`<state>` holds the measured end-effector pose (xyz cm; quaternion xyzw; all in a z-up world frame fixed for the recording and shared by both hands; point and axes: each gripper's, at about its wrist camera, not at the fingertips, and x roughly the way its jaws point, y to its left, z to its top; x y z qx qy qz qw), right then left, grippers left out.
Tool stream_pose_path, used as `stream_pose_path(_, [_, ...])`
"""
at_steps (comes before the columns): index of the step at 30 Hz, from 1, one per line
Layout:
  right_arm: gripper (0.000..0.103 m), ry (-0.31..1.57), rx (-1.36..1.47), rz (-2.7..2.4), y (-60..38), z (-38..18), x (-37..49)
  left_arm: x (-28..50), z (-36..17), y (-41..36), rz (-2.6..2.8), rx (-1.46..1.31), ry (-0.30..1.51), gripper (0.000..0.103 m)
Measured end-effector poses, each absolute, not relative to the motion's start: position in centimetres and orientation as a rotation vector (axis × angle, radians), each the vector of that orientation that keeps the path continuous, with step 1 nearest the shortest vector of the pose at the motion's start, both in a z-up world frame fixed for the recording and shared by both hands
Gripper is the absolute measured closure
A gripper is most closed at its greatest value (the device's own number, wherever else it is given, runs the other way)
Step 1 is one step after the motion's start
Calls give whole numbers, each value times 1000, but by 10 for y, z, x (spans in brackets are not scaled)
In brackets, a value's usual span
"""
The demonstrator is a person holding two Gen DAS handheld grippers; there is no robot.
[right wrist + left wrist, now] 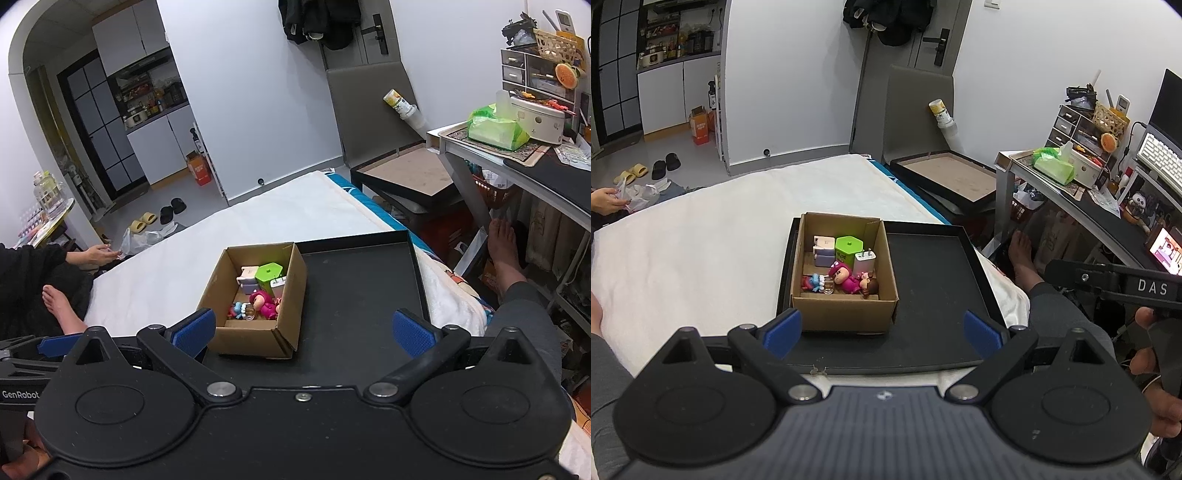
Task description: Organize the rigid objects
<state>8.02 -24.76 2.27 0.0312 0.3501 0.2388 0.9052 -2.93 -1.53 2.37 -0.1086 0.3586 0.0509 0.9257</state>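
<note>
A brown cardboard box stands on the left part of a black tray on the white bed. Inside lie a green block, a white plug charger, a lavender and white charger, a pink figurine, a small blue figurine and a brown-haired one. My left gripper hangs open just before the box, empty. My right gripper is open too, nothing between its blue pads.
The white mattress stretches left and back. Another person sits at the left, hand near a plastic bag. A cluttered desk stands at the right, with a bare foot beside it. A dark flat box lies behind the bed.
</note>
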Motion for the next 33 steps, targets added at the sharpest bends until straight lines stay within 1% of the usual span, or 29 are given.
stream_pose_path(33, [0,725,64,482,-250,25,81,-24,16,-17,95,-231,748,9])
